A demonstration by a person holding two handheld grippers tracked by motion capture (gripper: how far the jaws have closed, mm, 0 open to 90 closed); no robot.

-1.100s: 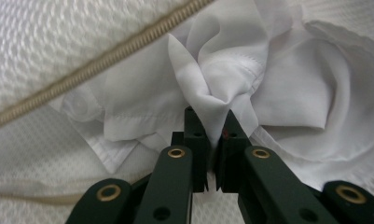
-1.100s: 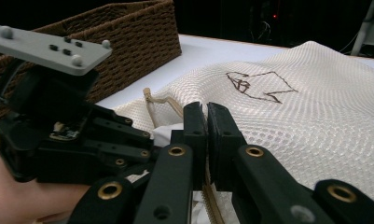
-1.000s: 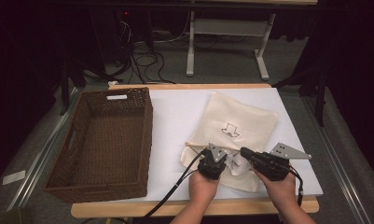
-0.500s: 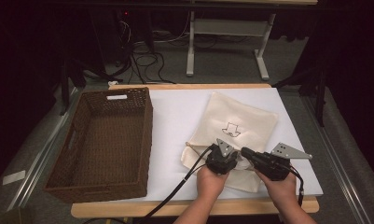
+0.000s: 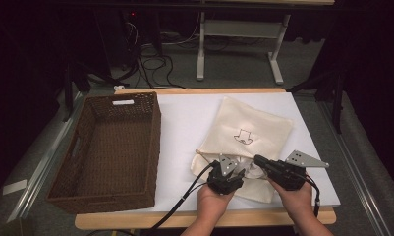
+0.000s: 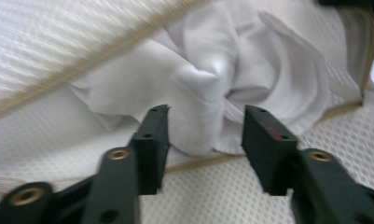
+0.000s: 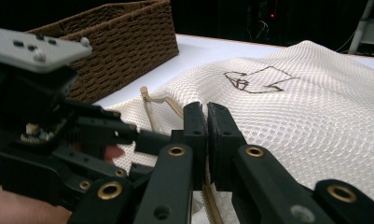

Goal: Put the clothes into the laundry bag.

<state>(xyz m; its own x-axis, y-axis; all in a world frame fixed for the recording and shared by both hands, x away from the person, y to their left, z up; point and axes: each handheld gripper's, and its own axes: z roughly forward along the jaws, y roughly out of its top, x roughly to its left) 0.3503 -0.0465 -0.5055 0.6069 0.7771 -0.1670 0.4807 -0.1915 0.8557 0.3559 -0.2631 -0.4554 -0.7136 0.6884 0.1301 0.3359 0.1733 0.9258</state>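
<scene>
A cream mesh bag (image 5: 256, 125) with a small dark drawing lies on the white table (image 5: 189, 118). At its near mouth, white cloth (image 5: 250, 170) bulges out. My left gripper (image 5: 238, 175) sits at that mouth. Its jaws have just been opening, and a fold of the white cloth (image 6: 212, 79) stands between them with a gap at the right pad. The mesh bag (image 6: 58, 37) surrounds the cloth. My right gripper (image 5: 257, 159) is shut on the bag's zipper edge. In the right gripper view, that gripper (image 7: 206, 112) has its jaws pressed together over the mesh bag (image 7: 292, 116).
A brown wicker basket (image 5: 153, 142) stands on the table's left half, seen behind the left gripper as the basket (image 7: 128, 42) in the right gripper view. A tan zipper cord end (image 5: 198, 152) pokes out to the left of the bag mouth. Dark floor, cables and a stand lie beyond the table.
The left gripper's jaws have gone from shut to open around the white cloth, and the left hand has shifted slightly at the bag mouth. The right gripper has stayed put.
</scene>
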